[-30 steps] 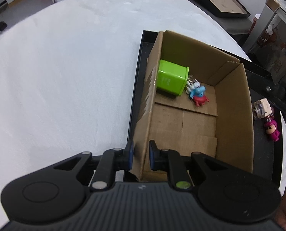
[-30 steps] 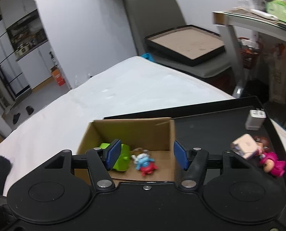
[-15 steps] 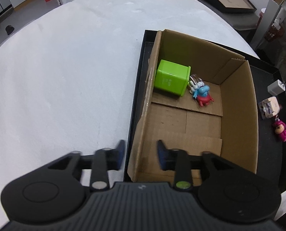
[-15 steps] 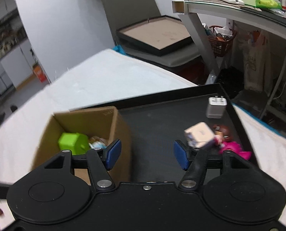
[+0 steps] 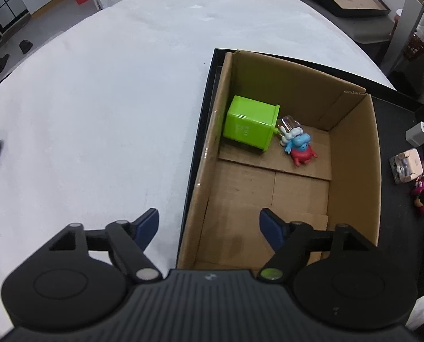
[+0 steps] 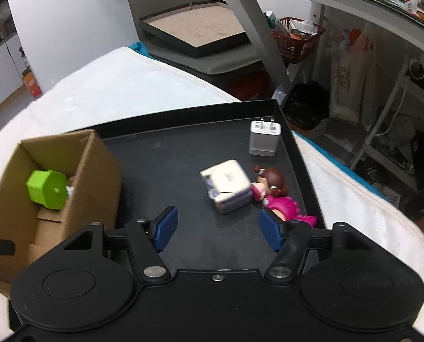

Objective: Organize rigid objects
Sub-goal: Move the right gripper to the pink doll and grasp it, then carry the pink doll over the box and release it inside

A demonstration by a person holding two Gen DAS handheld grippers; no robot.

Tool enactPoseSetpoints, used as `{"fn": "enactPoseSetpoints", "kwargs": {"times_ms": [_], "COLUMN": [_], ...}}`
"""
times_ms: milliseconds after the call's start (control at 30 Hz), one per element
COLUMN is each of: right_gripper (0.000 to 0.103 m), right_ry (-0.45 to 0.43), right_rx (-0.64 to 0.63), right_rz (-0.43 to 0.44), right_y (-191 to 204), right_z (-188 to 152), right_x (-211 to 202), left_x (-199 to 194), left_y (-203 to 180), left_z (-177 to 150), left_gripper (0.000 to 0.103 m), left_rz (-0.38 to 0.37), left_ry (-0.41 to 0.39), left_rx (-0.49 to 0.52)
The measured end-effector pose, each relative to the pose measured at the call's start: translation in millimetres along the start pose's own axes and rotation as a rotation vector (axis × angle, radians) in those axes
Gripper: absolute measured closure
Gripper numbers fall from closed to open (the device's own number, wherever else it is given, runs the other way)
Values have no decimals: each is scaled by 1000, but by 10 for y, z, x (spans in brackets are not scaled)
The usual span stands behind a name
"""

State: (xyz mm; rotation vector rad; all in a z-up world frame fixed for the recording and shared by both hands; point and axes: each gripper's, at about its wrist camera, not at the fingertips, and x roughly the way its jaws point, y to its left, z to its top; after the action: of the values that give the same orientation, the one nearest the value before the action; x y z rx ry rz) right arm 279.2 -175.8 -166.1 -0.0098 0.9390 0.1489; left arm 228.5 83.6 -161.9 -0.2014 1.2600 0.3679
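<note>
Where the left wrist view centres, a corrugated cardboard box [image 5: 351, 154] on a matte black tray [image 5: 406, 105] holds a glossy green plastic cube [image 5: 250, 126] and a blue-and-red figurine [image 5: 300, 149]; the left gripper [image 5: 209, 226], jaws just opened wide and empty, straddles its lower-left wall. In the right wrist view, mid-frame: blocky white toy [image 6: 229, 185], pink doll [image 6: 277, 199], white charger [image 6: 264, 138] above. Right gripper [image 6: 217, 229]: blue pads apart, just widening, nothing between.

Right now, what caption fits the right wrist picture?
Open right gripper hovers over the black tray, facing a white block toy and pink doll.
</note>
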Motion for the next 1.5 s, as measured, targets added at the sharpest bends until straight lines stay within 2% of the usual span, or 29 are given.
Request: {"fn": "enactPoseSetpoints", "kwargs": {"times_ms": [167, 300, 500, 533, 600, 633, 867, 967, 1033, 1067, 1233, 1500], "right_gripper": [38, 44, 47, 48, 59, 60, 60, 58, 61, 66, 66, 66], "right_ry": [17, 29, 22, 29, 52, 58, 71, 103, 134, 133, 55, 34], "right_rx": [2, -27, -24, -21, 8, 19, 19, -6, -9, 4, 10, 53], "right_rz": [-22, -57, -71, -75, -64, -62, -112, -120, -118, -109, -98, -54], "right_y": [-134, -159, -252, -275, -342, -364, -418, -384, -386, -398, -377, -315], "right_z": [-53, -81, -61, -53, -29, -23, -8, -57, -102, -110, -60, 1], "right_x": [117, 236, 330, 361, 429, 450, 590, 684, 741, 733, 495, 336], "left_x": [20, 42, 62, 68, 89, 104, 162, 168, 171, 171, 152, 123], "left_y": [-52, -89, -183, -191, -198, -200, -231, -235, -218, -209, -113, 39], "left_z": [16, 55, 96, 101, 112, 119, 107, 85, 67, 58, -7, -91], "left_gripper": [21, 21, 21, 21, 21, 21, 21, 21, 21, 21, 21, 21], "left_rz": [39, 55, 64, 66, 75, 77, 74, 64, 54, 55, 48, 38], "left_ry": [-1, -3, -4, -6, -4, -1, 8, 10, 7, 8, 2, -13], "left_rx": [-7, -25, -14, -11, -14, -17, -22, -24, -23, -23, -40, -84]}}
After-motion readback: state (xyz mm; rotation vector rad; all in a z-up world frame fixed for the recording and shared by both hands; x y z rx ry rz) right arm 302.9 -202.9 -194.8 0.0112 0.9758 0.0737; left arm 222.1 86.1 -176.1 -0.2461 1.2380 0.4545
